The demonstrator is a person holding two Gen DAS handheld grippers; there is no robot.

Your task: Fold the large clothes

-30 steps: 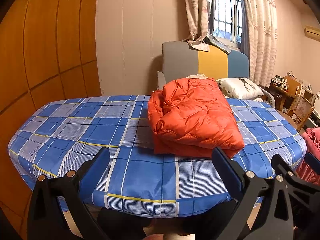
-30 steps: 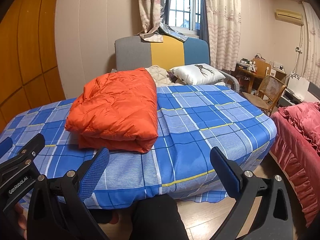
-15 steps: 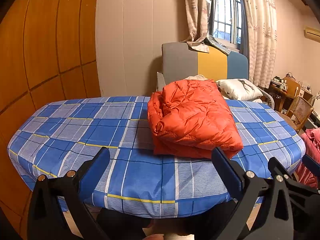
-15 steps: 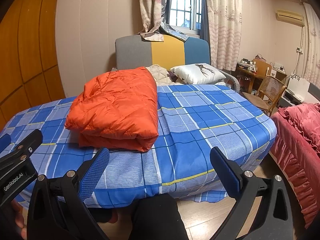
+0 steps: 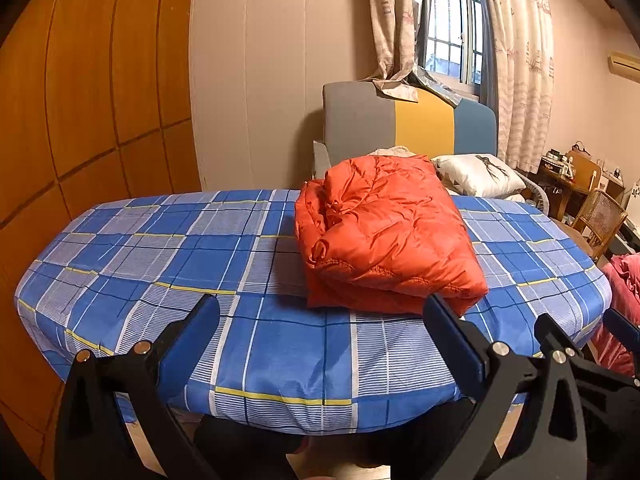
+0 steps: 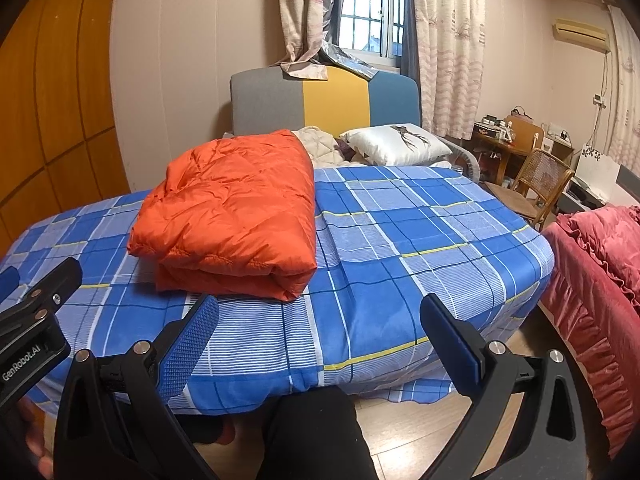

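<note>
An orange puffer jacket [image 5: 386, 236] lies folded into a thick rectangle on the blue checked sheet of the bed [image 5: 168, 264], toward its middle. The left claw [image 5: 320, 310] hangs off the near edge, jaws wide apart and empty. The right claw [image 6: 319, 308] does the same, just beside it. Behind the bed stand a pillow [image 6: 394, 145] and a wicker chair [image 6: 538, 184].
</note>
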